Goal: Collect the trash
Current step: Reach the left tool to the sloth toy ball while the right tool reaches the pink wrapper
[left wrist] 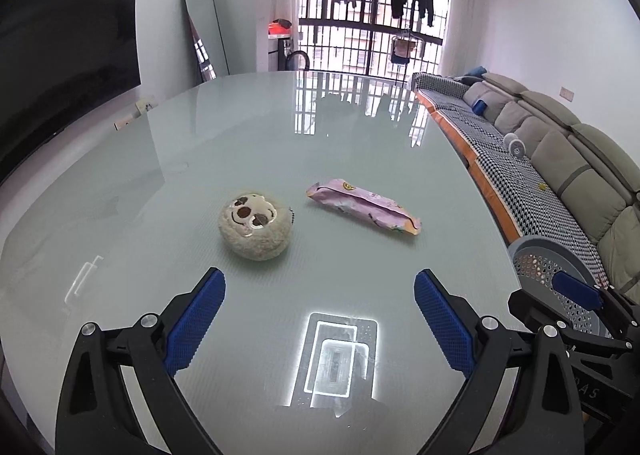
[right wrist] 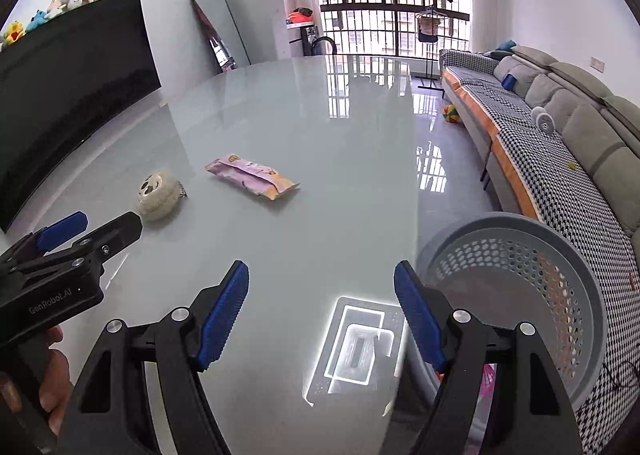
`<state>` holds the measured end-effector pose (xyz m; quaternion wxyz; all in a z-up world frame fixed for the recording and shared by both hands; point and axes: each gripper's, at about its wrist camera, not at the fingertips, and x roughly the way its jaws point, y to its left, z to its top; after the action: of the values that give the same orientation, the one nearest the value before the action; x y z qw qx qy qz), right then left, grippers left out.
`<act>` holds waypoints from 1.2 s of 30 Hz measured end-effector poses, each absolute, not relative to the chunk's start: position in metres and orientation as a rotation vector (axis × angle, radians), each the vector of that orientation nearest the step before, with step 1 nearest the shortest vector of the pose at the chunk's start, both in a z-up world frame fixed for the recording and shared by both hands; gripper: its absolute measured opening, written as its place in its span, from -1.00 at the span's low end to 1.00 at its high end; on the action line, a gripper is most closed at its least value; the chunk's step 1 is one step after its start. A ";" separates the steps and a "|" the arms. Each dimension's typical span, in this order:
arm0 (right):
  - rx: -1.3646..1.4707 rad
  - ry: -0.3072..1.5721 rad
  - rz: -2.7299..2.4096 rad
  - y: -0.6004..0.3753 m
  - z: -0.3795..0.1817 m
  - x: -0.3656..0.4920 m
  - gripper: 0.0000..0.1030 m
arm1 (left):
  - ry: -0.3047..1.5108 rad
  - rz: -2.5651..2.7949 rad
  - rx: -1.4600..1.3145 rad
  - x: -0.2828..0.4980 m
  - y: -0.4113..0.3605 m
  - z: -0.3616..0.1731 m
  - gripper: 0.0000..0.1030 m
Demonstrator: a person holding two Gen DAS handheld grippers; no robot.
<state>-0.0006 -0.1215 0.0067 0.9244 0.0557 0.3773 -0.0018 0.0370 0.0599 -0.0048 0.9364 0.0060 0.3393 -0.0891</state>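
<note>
The left gripper is pointing forward and downward, its two blue-padded fingers standing wide apart with nothing between them. The right gripper is tilting down in the same way, its jaws also spread wide and holding nothing. The two grippers are sitting side by side, close together, each one showing at the edge of the other's view. A hand is wrapping around the black handle of the left gripper, fingers curled on the grip.

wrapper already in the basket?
No, the pink wrapper lies flat on the glass table beside the plush toy, apart from the grey basket at the table's edge.
</note>
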 end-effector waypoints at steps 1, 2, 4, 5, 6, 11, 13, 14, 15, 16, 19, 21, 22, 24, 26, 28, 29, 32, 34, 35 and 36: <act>0.109 0.779 0.000 -0.118 0.006 0.005 0.40 | 0.696 -0.177 0.012 0.040 0.063 -0.006 0.82; 0.104 0.782 0.003 -0.116 0.005 0.009 0.40 | 0.698 -0.172 0.011 0.042 0.066 -0.006 0.82; 0.094 0.792 0.003 -0.109 0.005 0.019 0.40 | 0.706 -0.162 0.006 0.047 0.071 -0.007 0.82; 0.089 0.796 0.002 -0.107 0.005 0.023 0.40 | 0.709 -0.160 0.004 0.049 0.073 -0.008 0.82; 0.084 0.800 0.002 -0.104 0.005 0.027 0.40 | 0.713 -0.157 0.002 0.053 0.076 -0.009 0.82; 0.049 0.806 -0.001 -0.091 0.006 0.046 0.40 | 0.719 -0.139 -0.001 0.064 0.090 -0.009 0.82; 0.040 0.808 0.003 -0.086 0.007 0.053 0.40 | 0.718 -0.126 -0.001 0.069 0.094 -0.007 0.82; 0.034 0.808 0.005 -0.083 0.007 0.056 0.40 | 0.717 -0.120 -0.001 0.070 0.096 -0.006 0.82; 0.029 0.808 0.008 -0.081 0.008 0.060 0.40 | 0.717 -0.113 -0.001 0.071 0.099 -0.006 0.82; 0.023 0.808 0.010 -0.078 0.008 0.063 0.40 | 0.716 -0.105 -0.002 0.072 0.102 -0.005 0.82; 0.009 0.808 0.022 -0.071 0.010 0.073 0.40 | 0.717 -0.083 0.000 0.078 0.111 -0.004 0.82; 0.004 0.811 0.032 -0.066 0.009 0.080 0.40 | 0.718 -0.068 -0.001 0.081 0.115 -0.004 0.82; 0.001 0.812 0.037 -0.064 0.009 0.083 0.40 | 0.718 -0.060 -0.002 0.082 0.118 -0.003 0.82; -0.004 0.815 0.047 -0.059 0.009 0.090 0.40 | 0.719 -0.048 -0.004 0.086 0.123 -0.004 0.82; -0.008 0.817 0.056 -0.056 0.008 0.096 0.40 | 0.723 -0.037 -0.004 0.090 0.128 -0.004 0.82; -0.008 0.820 0.060 -0.055 0.007 0.100 0.40 | 0.729 -0.030 -0.006 0.094 0.131 -0.006 0.82; -0.008 0.823 0.061 -0.055 0.006 0.103 0.40 | 0.733 -0.028 -0.007 0.096 0.132 -0.007 0.82; -0.015 0.835 0.057 -0.053 0.004 0.112 0.40 | 0.747 -0.029 -0.012 0.101 0.132 -0.011 0.82; -0.020 0.839 0.055 -0.052 0.003 0.116 0.40 | 0.751 -0.031 -0.013 0.104 0.132 -0.013 0.82; -0.023 0.841 0.053 -0.051 0.002 0.119 0.40 | 0.753 -0.031 -0.014 0.103 0.133 -0.014 0.82; -0.025 0.843 0.053 -0.051 0.001 0.120 0.40 | 0.754 -0.031 -0.016 0.104 0.134 -0.015 0.82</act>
<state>0.1198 -0.0513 0.0011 0.9121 -0.0124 0.4089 0.0257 0.1041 0.1335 -0.0146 0.9297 -0.0078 0.3679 -0.0152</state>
